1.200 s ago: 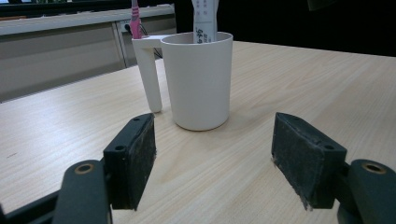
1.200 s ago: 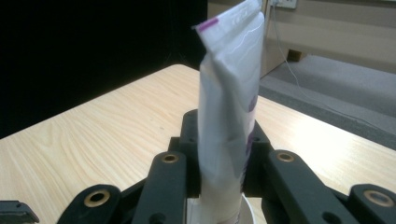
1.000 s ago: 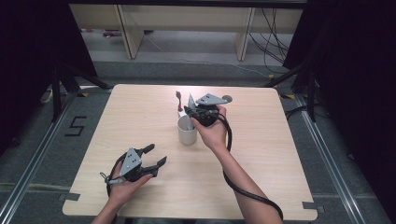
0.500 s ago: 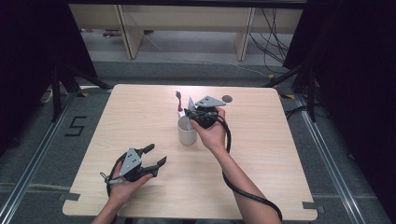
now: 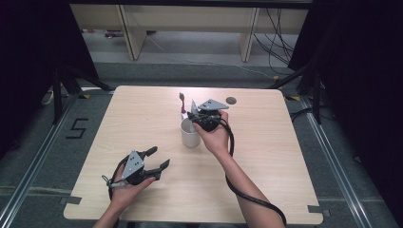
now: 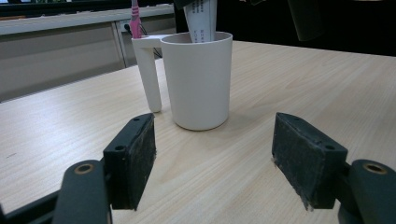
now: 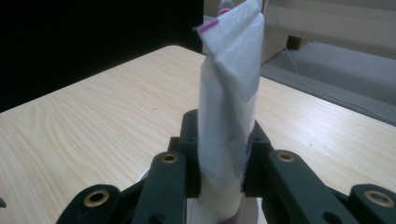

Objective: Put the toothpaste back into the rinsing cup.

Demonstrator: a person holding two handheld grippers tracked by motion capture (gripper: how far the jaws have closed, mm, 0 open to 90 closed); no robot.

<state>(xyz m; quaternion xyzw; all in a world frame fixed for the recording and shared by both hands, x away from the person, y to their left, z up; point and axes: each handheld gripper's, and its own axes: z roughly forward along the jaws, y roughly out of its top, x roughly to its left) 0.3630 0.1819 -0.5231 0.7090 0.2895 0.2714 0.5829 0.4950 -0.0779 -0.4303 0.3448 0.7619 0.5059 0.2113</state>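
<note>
Your white cup [image 5: 190,135] stands upright near the middle of the wooden table [image 5: 285,156], with its handle [image 6: 148,74] reaching down to the tabletop. In the left gripper view a white tube [image 6: 201,21] stands with its lower end inside the cup, and rows of small print run along it, too small to read. Behind the handle a pink toothbrush [image 6: 135,21] stands upright; from the high view its dark head [image 5: 181,97] rises just past the cup, though you cannot tell whether it sits in the cup or in the handle.

Your right gripper [image 5: 196,119] sits just above the cup's rim, and its jaws are clenched on the tube [image 7: 229,116], which the right gripper view shows squeezed flat between the pads. The tube's crimped top edge carries a thin pink stripe [image 7: 208,25], and a purple patch shows low on its side; no brand is legible.

Your left gripper [image 5: 157,159] rests on the table near the front left, well apart from the cup, its jaws spread wide with nothing between the pads [image 6: 140,158]. It points toward the cup.
</note>
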